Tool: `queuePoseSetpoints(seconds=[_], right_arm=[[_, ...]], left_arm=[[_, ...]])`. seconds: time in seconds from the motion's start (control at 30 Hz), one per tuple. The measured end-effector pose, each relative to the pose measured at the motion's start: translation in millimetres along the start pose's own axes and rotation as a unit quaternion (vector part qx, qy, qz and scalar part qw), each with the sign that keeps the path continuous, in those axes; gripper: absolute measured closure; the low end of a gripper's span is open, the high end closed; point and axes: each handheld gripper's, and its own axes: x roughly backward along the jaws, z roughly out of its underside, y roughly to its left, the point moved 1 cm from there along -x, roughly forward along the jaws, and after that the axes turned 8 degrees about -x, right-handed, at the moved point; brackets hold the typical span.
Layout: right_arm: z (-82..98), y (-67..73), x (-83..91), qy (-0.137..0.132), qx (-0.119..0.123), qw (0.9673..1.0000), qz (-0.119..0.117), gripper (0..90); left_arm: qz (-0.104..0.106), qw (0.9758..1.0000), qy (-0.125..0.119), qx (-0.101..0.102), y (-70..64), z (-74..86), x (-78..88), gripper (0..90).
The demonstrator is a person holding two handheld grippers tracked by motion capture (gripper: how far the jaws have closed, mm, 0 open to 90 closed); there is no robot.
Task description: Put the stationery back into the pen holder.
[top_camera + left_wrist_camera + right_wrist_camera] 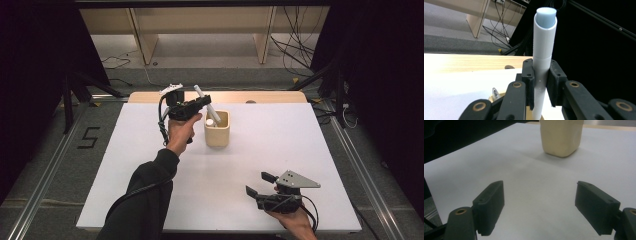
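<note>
Left gripper (204,102) is clamped on a white cylindrical marker with a pale blue end (206,104), both pads pressed on its barrel. In the left gripper view the marker (543,50) runs straight up between the jaws, blue end on top. Marker sits tilted just above the beige rounded-square holder cup (218,134), lower end at or inside the cup mouth; can't tell if it touches the rim. Second white pen (210,121) is already standing inside the cup; its silver tip (495,93) shows low in the left gripper view.

Cup stands on the white worktop (125,165), toward the far edge, near the middle.

Right gripper (260,184) is well apart from the cup, at the near right of the worktop, low over the surface. Jaws spread wide, nothing between them. Right gripper view looks across bare worktop at the cup (561,137) ahead.
</note>
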Motion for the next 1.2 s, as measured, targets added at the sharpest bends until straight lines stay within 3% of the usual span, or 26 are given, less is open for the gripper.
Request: queuePoseSetpoints(seconds=[0.77,0.93,1.2], right_arm=[[0.0,1.2,0.8,0.000,0.003,1.0000,-0.003,24.2],[0.0,1.9,1.0,0.000,0.004,1.0000,-0.004,24.1],[0.2,2.1,0.8,0.000,0.006,1.0000,-0.005,24.1]], left_arm=[[-0.010,0.9995,0.029,-0.007,-0.2,18.8,-19.4,77.5],[-0.012,0.9988,0.040,-0.026,-3.0,22.7,-23.4,77.3],[-0.017,0.9987,0.045,-0.019,-1.2,29.4,-29.3,77.1]])
